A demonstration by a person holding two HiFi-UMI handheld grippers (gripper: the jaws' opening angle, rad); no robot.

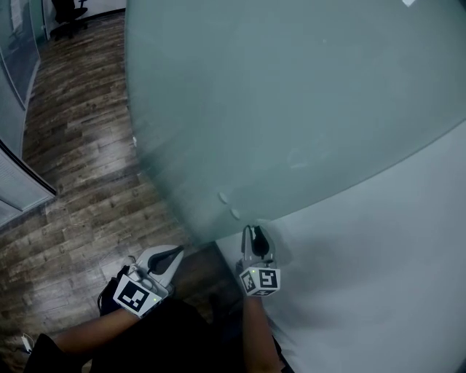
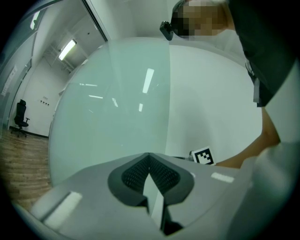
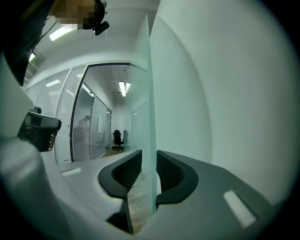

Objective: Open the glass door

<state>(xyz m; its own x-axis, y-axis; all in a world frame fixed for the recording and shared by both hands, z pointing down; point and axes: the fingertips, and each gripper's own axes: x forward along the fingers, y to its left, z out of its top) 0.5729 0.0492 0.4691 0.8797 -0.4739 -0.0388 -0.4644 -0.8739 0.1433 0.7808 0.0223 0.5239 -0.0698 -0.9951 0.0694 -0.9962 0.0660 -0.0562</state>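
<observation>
The frosted glass door [image 1: 291, 109] fills most of the head view, with its free edge running down to my right gripper [image 1: 253, 229]. In the right gripper view the door's edge [image 3: 150, 93] stands between the two black pads of the right gripper [image 3: 149, 157]. The pads sit close on either side of the edge, and a thin gap shows at the glass. To the left my left gripper [image 1: 177, 251] is held apart from the door, its jaws shut on nothing. The left gripper view shows its closed tips [image 2: 149, 155] facing the door's pane [image 2: 108, 122].
A white wall [image 1: 378, 255] meets the door on the right. Wood-plank floor [image 1: 80, 146] stretches left and back to an office chair [image 1: 69, 14]. Glass partitions [image 1: 14, 51] line the far left. Through the gap, a corridor with a chair [image 3: 117, 138] shows.
</observation>
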